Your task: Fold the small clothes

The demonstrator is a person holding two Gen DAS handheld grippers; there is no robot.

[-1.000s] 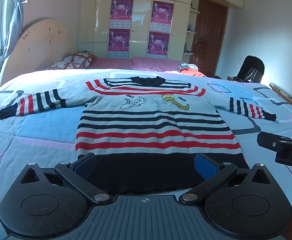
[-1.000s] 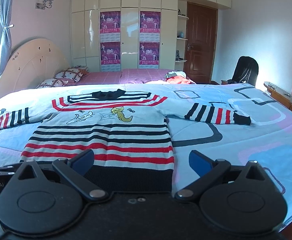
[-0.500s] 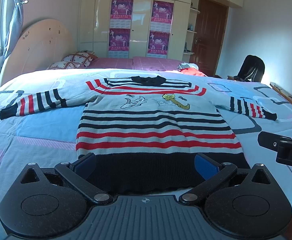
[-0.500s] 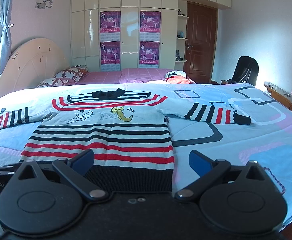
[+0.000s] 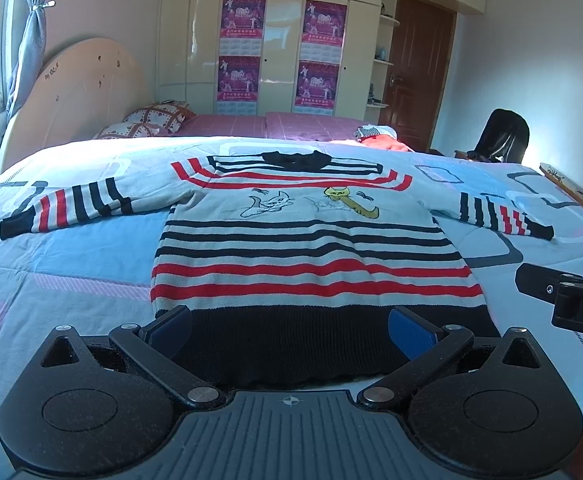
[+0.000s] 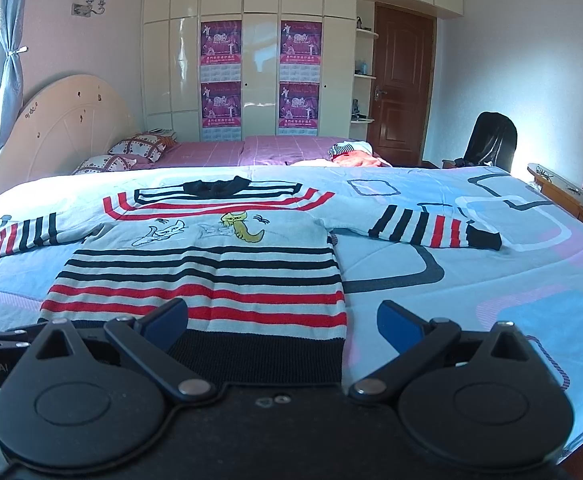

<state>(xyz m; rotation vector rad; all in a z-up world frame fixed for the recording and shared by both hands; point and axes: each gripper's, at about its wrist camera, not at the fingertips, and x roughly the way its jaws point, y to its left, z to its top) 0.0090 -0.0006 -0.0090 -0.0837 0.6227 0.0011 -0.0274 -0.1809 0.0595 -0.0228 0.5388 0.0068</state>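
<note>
A small striped sweater (image 5: 307, 252) with two cat pictures lies flat and face up on the bed, both sleeves spread out sideways; it also shows in the right wrist view (image 6: 203, 276). My left gripper (image 5: 291, 330) is open and empty, just above the black hem at the sweater's near edge. My right gripper (image 6: 283, 326) is open and empty, over the hem's right corner. The right gripper's body shows at the right edge of the left wrist view (image 5: 567, 300).
The sweater lies on a light blue patterned quilt (image 5: 71, 264). Pillows (image 6: 139, 150) and a curved headboard (image 6: 63, 128) are far left. A small pile of clothes (image 6: 351, 154) lies on the far purple sheet. A black chair (image 6: 491, 140) and wooden bench (image 6: 559, 188) stand right.
</note>
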